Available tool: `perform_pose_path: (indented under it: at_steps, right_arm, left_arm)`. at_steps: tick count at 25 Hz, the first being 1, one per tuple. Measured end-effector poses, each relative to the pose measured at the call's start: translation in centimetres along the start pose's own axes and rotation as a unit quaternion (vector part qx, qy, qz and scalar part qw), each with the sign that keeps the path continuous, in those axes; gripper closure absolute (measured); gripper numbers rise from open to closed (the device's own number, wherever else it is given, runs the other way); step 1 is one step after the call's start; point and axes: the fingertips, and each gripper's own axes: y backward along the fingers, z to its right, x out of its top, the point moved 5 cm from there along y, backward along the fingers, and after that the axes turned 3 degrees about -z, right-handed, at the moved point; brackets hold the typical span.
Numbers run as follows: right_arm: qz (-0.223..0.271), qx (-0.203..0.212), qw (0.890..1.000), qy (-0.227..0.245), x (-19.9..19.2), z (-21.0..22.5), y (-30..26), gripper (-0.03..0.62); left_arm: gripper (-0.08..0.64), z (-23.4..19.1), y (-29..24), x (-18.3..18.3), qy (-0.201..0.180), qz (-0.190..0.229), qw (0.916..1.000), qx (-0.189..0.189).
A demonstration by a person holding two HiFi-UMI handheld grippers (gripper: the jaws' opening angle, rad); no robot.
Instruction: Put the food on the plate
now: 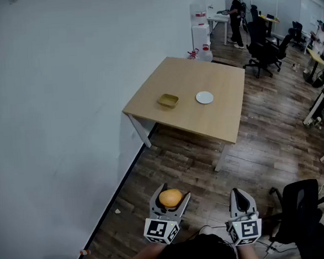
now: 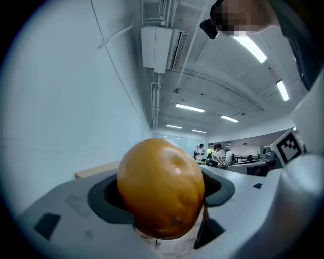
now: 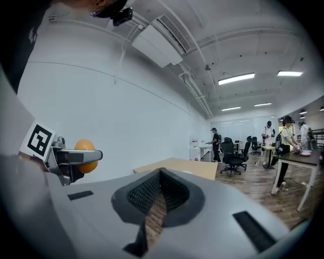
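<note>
Orange food (image 1: 170, 198), round and smooth, sits clamped between the jaws of the left gripper (image 1: 172, 193) at the bottom centre of the head view, over the wood floor (image 1: 180, 158) and well apart from the table (image 1: 186, 77). The white plate (image 1: 204, 97) lies bare on that light wooden table in the upper middle of the frame, with a shallow yellow dish (image 1: 168, 101) near it on the left. The right gripper (image 1: 239, 193), lower right, has its jaws closed together on nothing.
</note>
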Motion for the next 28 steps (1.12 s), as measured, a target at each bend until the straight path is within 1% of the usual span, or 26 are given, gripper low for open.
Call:
perform_pose_path:
  at_steps: [4,9,13,18,23,26,28]
  right_arm:
    - [-0.002,0.002,1.0,0.004,-0.8,1.4,0.6,0.532]
    - [-0.011,0.012,1.0,-0.025,-2.7,3.7,1.4,0.532]
    - [-0.016,0.031,0.999,-0.004,-3.4,4.8,1.2,0.532]
    - [-0.01,0.028,1.0,-0.009,-2.4,6.0,-1.3,0.532]
    - [-0.027,0.025,0.999,-0.004,-3.0,6.6,-2.9,0.532]
    - [-0.04,-0.002,0.999,-0.012,-3.3,8.0,-4.7,0.532]
    - [-0.055,-0.028,0.998,-0.018,-3.4,9.4,-6.2,0.532]
  left_arm:
    - [0.221,0.3,-0.4,-1.2,-0.004,-0.011,0.9998,0.013]
    - [0.221,1.7,-0.5,-2.3,-0.011,-0.02,0.9993,0.03]
    - [0.221,3.3,-0.2,-3.3,-0.009,-0.027,0.9986,0.046]
    - [0.221,3.3,-3.2,-2.9,-0.021,-0.028,0.9991,0.023]
    - [0.221,2.5,-5.7,-3.0,-0.011,-0.028,0.9994,0.016]
    - [0.221,0.9,-8.1,-3.4,-0.02,-0.032,0.9993,0.004]
    - [0.221,-0.4,-10.1,-4.1,-0.016,-0.04,0.9991,-0.006]
